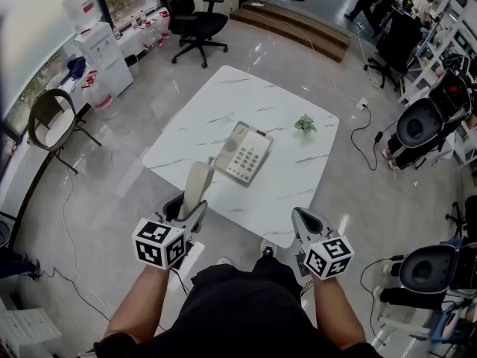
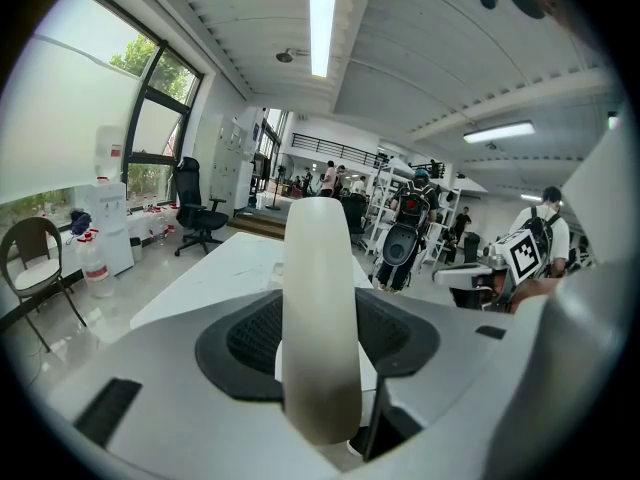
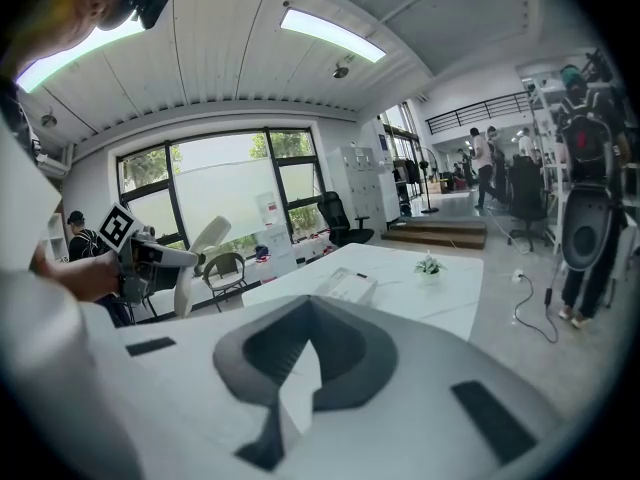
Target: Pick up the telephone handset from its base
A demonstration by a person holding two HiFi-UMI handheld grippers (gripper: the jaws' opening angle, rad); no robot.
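Two closed: left claw (image 1: pixel 192 209) clamps the handset (image 1: pixel 198 183), right claw (image 1: pixel 303 219) pinched together.

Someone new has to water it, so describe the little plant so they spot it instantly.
Look for the white marble table mid-room. Near its right-hand corner, right of the beige telephone base, sits the small plant. It is the only green thing on the tabletop.

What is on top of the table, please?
The phone base and a small plant stand on the table. The handset, held in the left gripper, covers part of its near edge.
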